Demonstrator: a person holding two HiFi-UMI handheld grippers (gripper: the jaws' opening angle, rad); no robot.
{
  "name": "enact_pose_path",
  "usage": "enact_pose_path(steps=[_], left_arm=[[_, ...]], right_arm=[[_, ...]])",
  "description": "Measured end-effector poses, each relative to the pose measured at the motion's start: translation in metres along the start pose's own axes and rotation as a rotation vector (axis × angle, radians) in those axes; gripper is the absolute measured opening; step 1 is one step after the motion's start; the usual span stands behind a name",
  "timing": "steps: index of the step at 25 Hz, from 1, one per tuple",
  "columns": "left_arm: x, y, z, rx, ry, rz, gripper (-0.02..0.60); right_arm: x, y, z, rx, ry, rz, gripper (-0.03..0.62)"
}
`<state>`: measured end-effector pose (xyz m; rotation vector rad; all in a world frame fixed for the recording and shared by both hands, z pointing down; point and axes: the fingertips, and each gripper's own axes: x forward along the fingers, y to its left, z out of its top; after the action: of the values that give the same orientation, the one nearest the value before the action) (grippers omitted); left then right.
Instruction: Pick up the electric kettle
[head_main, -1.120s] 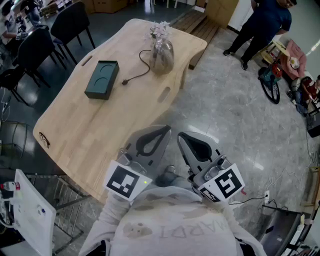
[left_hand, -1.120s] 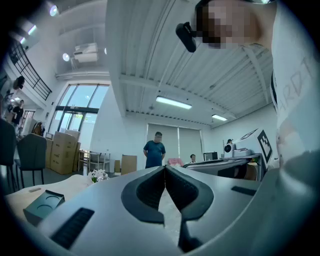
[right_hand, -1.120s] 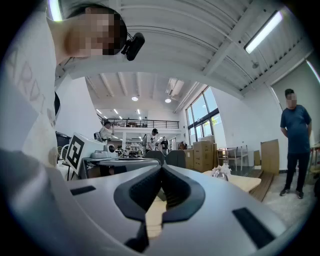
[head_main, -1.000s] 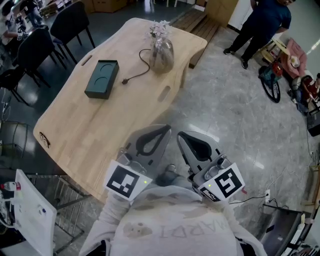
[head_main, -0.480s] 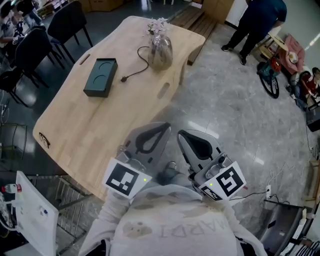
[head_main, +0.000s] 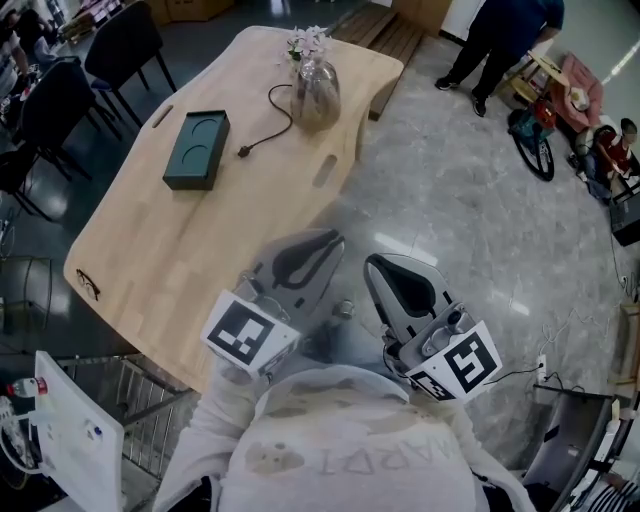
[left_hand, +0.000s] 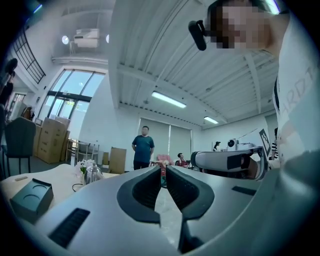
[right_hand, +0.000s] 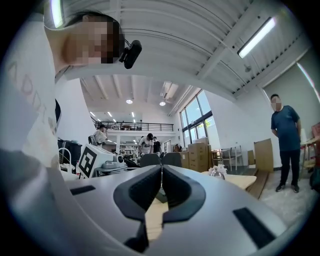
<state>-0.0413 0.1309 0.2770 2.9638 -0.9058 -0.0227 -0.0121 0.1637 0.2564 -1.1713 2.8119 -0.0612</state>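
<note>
The glass electric kettle (head_main: 315, 92) stands at the far end of the light wooden table (head_main: 200, 250), with white flowers behind it and its black cord (head_main: 262, 130) lying unplugged on the tabletop. It shows small in the left gripper view (left_hand: 92, 174) and in the right gripper view (right_hand: 218, 172). My left gripper (head_main: 331, 241) and right gripper (head_main: 371, 263) hang side by side close to my chest, off the table's near corner and far from the kettle. Both are shut and hold nothing (left_hand: 163, 172) (right_hand: 161, 172).
A dark green box (head_main: 196, 148) lies on the table left of the kettle. Black chairs (head_main: 110, 50) stand along the table's left side. A person (head_main: 500, 40) stands on the grey floor at the far right, beside a bicycle (head_main: 530, 140). A white wire rack (head_main: 70, 430) is at my lower left.
The head view has shifted, so the table and kettle sit a little higher and further left in the picture. Both grippers keep their places, shut.
</note>
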Motion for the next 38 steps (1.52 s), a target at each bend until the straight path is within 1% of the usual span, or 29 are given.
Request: enact_pose_path(steps=[4, 7, 11, 18, 24, 28, 33, 38], left_arm=[[0.011, 0.019, -0.001, 0.005, -0.008, 0.018, 0.021], [0.028, 0.041, -0.002, 0.004, -0.008, 0.031, 0.067], [0.058, 0.069, -0.011, 0.033, 0.022, 0.045, 0.104], [0.113, 0.128, -0.026, 0.053, 0.048, 0.06, 0.141], [0.153, 0.174, -0.048, 0.037, 0.105, 0.077, 0.159], [0.171, 0.199, -0.062, 0.025, 0.137, 0.076, 0.161], [0.189, 0.229, -0.085, 0.0, 0.166, 0.095, 0.164], [0.208, 0.254, -0.105, 0.002, 0.204, 0.095, 0.176]], right_arm=[[0.009, -0.013, 0.0, -0.004, -0.003, 0.006, 0.018], [0.024, -0.031, -0.002, 0.002, -0.009, 0.025, 0.018], [0.049, -0.064, -0.004, 0.019, -0.013, 0.051, 0.018], [0.092, -0.127, -0.006, 0.041, -0.011, 0.069, 0.018], [0.114, -0.17, -0.013, 0.06, 0.014, 0.062, 0.018], [0.125, -0.187, -0.019, 0.072, 0.035, 0.058, 0.018], [0.134, -0.207, -0.026, 0.081, 0.06, 0.047, 0.018], [0.142, -0.226, -0.033, 0.085, 0.082, 0.031, 0.018]])
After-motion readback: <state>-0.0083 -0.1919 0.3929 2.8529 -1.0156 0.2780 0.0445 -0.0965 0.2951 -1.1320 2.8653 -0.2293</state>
